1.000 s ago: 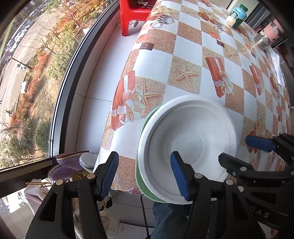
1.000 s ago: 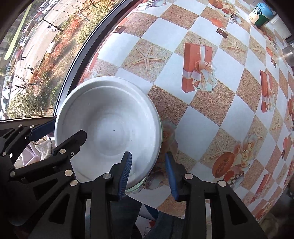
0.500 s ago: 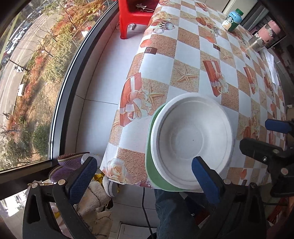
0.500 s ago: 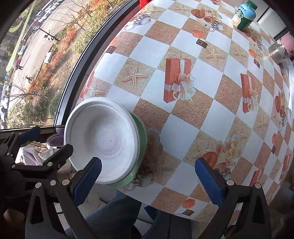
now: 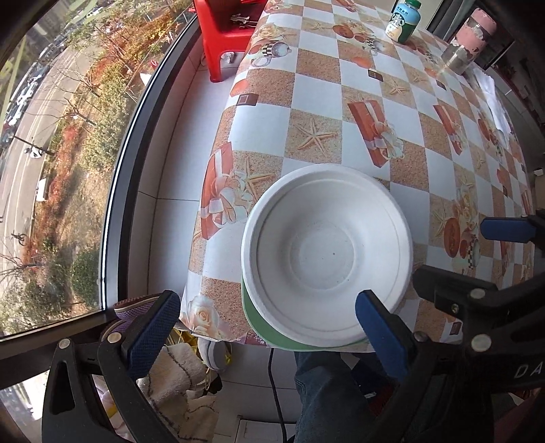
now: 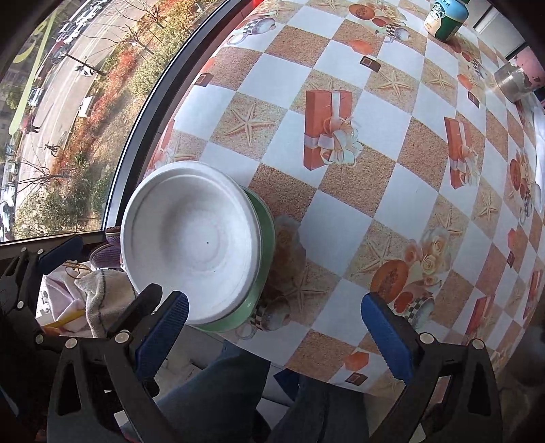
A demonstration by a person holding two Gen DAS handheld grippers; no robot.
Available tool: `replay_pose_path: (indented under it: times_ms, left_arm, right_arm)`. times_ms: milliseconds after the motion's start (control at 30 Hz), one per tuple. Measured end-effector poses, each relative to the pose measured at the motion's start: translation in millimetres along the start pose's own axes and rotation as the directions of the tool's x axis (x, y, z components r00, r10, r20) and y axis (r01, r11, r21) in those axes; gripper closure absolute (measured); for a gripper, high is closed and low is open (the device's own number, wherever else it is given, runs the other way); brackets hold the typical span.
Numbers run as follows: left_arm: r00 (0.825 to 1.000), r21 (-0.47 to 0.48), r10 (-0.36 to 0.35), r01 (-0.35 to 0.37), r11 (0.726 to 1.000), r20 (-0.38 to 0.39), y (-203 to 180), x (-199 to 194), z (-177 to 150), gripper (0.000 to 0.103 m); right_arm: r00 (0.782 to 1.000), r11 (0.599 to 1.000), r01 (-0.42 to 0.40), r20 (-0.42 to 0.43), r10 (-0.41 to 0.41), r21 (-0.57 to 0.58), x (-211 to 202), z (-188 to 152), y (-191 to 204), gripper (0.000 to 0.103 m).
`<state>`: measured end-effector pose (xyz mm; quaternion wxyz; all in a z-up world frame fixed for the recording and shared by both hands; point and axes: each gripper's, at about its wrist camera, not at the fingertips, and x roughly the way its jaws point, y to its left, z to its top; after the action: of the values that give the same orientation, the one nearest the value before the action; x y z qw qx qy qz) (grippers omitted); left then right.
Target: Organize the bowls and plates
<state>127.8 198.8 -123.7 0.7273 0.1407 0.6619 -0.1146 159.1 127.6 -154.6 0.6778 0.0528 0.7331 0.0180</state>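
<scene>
Checkered tablecloth [image 5: 316, 88] carries the white bowl [image 5: 327, 252] stacked on a green plate [image 5: 269, 332] at its near edge beside the window. Since a second ago both claws let go: left gripper [image 5: 265, 327] and right gripper [image 6: 276, 327] gape wide, empty, pointing straight down.

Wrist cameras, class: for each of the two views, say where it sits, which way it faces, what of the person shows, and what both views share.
Left wrist: rides the left gripper, facing straight down on the white moulded-pulp bowl stacked on a green plate at the table edge; open blue-padded jaws and a jeans-clad leg show.
Right wrist: rides the right gripper, facing down right of the white bowl; open jaws and jeans show.
Shared: bowl, plate, checked tablecloth, green-labelled bottle, window.
</scene>
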Motion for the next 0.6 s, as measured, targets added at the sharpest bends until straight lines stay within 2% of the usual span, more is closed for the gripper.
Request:
replay_pose_path:
  times_ms: [600]
  left_arm:
    - [1.000,0.039,0.031,-0.031,0.999,0.007,-6.7,-1.1,3.9,0.000]
  right_arm:
    - [1.000,1.000,-0.003,0.014,0.003,0.015,-4.5,0.0,-1.7,0.001]
